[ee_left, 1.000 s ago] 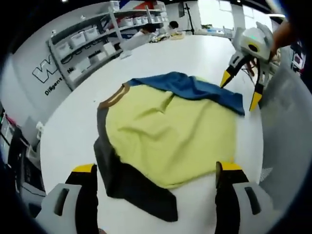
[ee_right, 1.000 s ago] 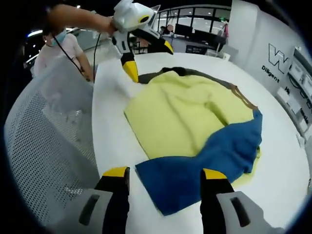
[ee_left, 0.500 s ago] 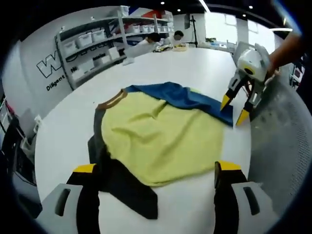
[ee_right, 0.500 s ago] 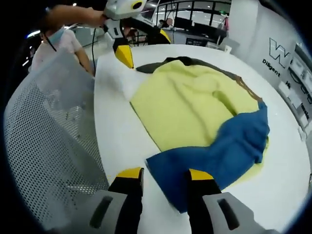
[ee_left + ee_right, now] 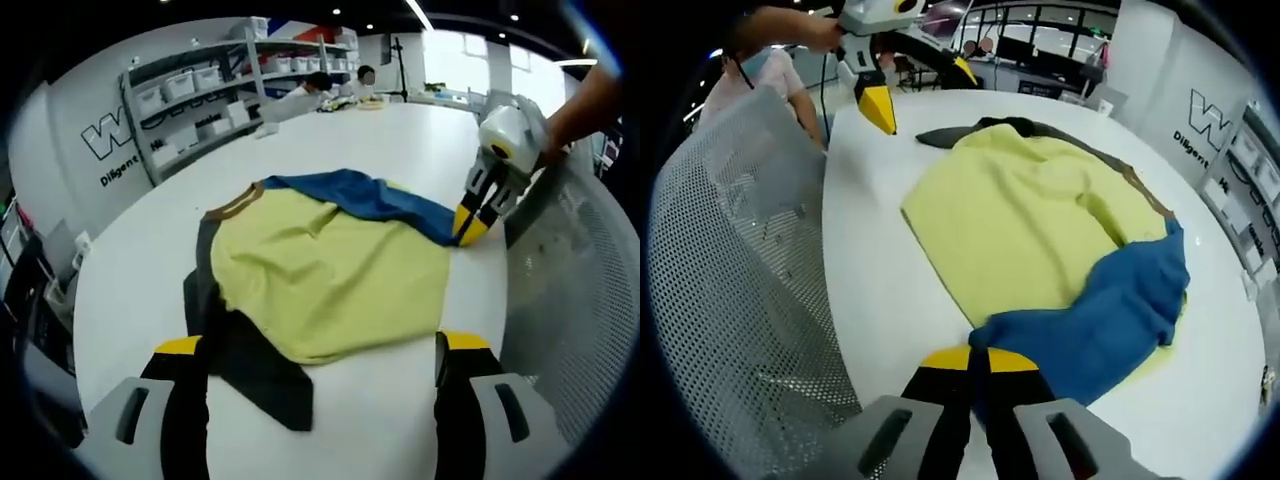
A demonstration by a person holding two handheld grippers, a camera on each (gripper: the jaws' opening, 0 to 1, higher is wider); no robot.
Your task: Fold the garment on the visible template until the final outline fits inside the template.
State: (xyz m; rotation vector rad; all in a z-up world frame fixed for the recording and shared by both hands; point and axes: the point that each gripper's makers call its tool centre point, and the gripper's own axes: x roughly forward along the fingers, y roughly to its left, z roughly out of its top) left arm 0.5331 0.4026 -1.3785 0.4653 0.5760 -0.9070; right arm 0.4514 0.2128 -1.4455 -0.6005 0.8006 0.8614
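A garment with a yellow body (image 5: 330,270), a blue sleeve (image 5: 370,195) and a dark grey sleeve (image 5: 240,360) lies spread on the white table (image 5: 380,130). The blue sleeve is folded across the top of the yellow body. My left gripper (image 5: 320,345) hovers open over the near hem, its jaws wide apart. In the right gripper view the left gripper (image 5: 920,88) hangs open beyond the dark sleeve (image 5: 990,127). My right gripper (image 5: 978,358) is shut on the end of the blue sleeve (image 5: 1110,310). From the left gripper view, the right gripper (image 5: 470,222) pinches that sleeve end near the table's edge.
A white mesh chair back (image 5: 730,260) stands close against the table's edge, beside the right gripper (image 5: 570,290). Shelves with white bins (image 5: 200,90) line the far wall. People sit at the far end (image 5: 330,82), and a person stands behind the chair (image 5: 770,85).
My right gripper's jaws have come together on the end of the blue sleeve. The left gripper has stayed open and has drawn back a little from the garment.
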